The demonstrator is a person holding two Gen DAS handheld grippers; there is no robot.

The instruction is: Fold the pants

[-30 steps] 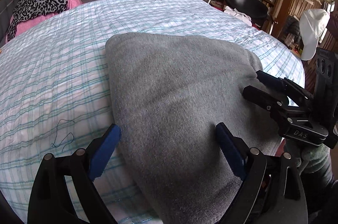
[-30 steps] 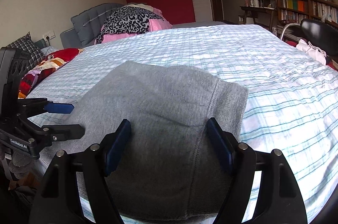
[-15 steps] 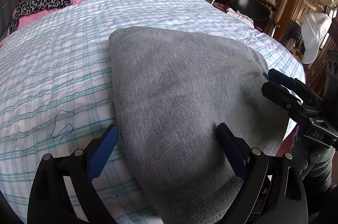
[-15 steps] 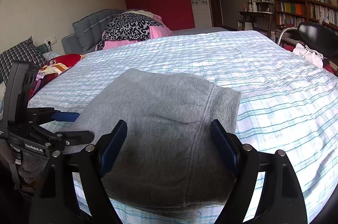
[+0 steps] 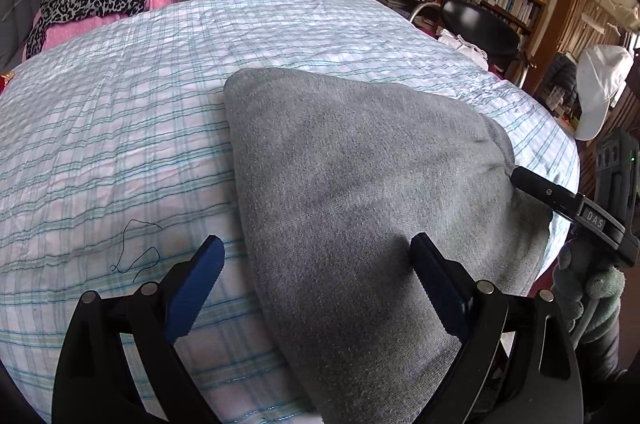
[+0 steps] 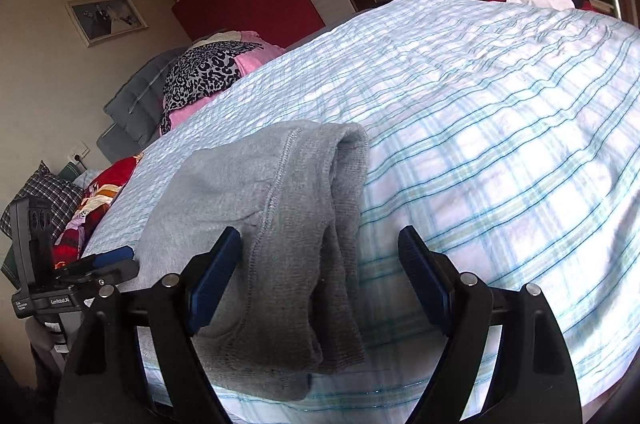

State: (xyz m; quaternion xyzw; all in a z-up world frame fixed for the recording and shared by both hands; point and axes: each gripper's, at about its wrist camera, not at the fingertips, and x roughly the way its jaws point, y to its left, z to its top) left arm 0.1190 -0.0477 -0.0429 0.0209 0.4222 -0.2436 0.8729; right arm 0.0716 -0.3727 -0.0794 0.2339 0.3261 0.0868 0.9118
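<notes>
Grey folded pants (image 5: pixel 360 191) on bed (image 5: pixel 120 143), long axis along near edge.

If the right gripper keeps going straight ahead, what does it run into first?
Most likely the folded gray pants: their edge lies between the open right gripper fingers, on the plaid bedsheet. Depth is hard to judge.

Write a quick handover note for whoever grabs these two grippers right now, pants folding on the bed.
Left gripper: open, over the near left edge of the gray pants, gripping nothing.
Right gripper: open, straddling the right edge of the pants, pads not pressing.
Pants: folded into a compact stack at the near edge of the bed.
Left: check the right edge is neat, possibly one more fold.
</notes>
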